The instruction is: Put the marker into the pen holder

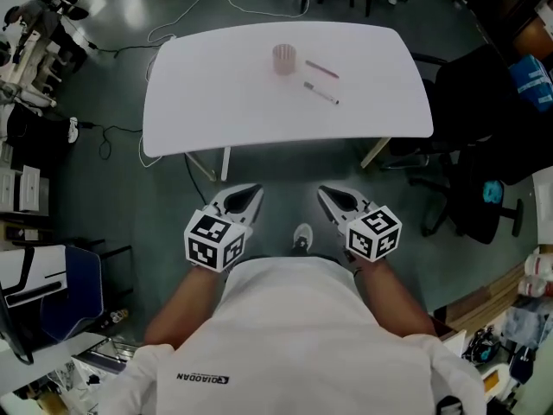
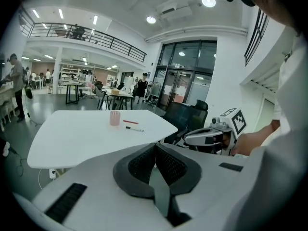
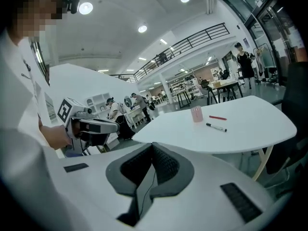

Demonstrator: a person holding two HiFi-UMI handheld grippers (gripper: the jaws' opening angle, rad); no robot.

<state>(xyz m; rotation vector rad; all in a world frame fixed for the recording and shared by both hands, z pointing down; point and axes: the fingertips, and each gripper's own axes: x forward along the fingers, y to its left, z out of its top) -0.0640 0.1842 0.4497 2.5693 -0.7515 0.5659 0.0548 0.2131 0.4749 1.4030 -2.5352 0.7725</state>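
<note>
A pink pen holder [image 1: 284, 59] stands upright near the far edge of the white table [image 1: 216, 111]. Right of it lie a red pen [image 1: 321, 69] and a white marker with black ends [image 1: 320, 93], both flat on the tabletop. My left gripper [image 1: 252, 194] and right gripper [image 1: 327, 196] are held side by side in front of my body, short of the table's near edge, both shut with nothing between the jaws. From the left gripper view the holder [image 2: 114, 118] and marker [image 2: 134, 129] lie far ahead; the right gripper view shows the holder [image 3: 196, 114] and marker [image 3: 216, 127] likewise.
A black office chair [image 1: 484, 128] stands at the table's right end. Cables [image 1: 112, 132] trail over the floor at the left. A blue chair [image 1: 73, 292] and shelves fill the near left. People stand at other tables in the hall behind.
</note>
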